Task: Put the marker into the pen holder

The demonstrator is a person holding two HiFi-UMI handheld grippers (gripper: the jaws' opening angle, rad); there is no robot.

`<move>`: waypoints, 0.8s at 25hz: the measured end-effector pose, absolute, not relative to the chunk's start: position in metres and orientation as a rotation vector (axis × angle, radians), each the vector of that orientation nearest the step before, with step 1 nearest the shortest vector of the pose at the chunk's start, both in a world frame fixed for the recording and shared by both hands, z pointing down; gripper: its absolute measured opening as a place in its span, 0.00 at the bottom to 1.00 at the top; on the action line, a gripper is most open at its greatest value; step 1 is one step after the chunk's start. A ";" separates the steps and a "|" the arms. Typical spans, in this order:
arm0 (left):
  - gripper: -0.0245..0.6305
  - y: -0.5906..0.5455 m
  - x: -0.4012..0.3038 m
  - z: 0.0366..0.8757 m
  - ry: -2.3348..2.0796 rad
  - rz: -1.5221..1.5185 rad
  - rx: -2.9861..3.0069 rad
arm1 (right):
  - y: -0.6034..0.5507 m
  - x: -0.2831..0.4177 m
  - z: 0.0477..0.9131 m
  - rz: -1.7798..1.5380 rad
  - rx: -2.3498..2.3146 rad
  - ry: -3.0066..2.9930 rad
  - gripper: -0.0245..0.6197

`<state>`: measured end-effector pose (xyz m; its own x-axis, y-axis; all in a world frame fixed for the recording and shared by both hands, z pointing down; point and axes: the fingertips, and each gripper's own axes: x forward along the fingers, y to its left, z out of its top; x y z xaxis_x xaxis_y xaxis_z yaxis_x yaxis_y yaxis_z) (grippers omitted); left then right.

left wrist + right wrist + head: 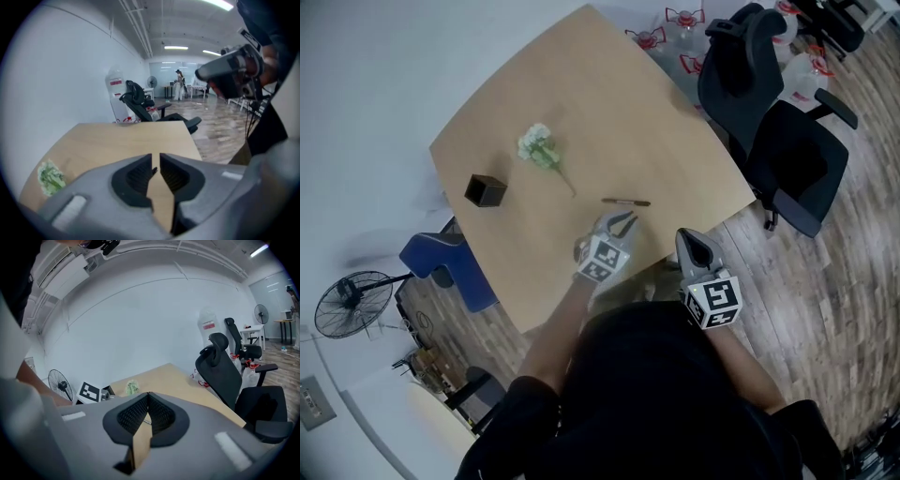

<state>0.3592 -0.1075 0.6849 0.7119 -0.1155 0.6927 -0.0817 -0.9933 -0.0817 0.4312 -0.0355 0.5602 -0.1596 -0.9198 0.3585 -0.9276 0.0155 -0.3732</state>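
Near the front edge of the counter lies the marker, flat on the wood and free of any grip, with the pen holder standing well apart from it at the counter's left side. Nothing has gone into the holder yet, so this looks like the approach for the pick-up. The left gripper hangs just beside the marker on the person's side, tilted down toward it. Its jaws stand a little apart with bare wood showing in the gap, which fits lining up for a grab. The right gripper sits off to the side past the counter's edge, its jaws closed tip to tip on nothing, so I'd say it's just staying clear. A small flower lies between marker and holder, a little further back, and may need avoiding on the way across.

Now the hard parts: the left gripper view shows only a tiny dark speck in the gap, perhaps the marker's end, too small to call. Neither gripper view shows the pen holder, and from above its opening is a dark square, so what's inside can't be told
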 end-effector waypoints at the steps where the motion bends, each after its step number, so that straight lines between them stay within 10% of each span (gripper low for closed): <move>1: 0.13 -0.114 0.361 0.699 0.142 -1.228 -2.841 | -0.039 0.435 0.560 0.833 2.014 -2.240 0.04; 20: 0.18 -0.159 0.350 0.814 -0.286 -1.712 -2.371 | -0.046 0.531 0.571 0.818 2.168 -2.085 0.04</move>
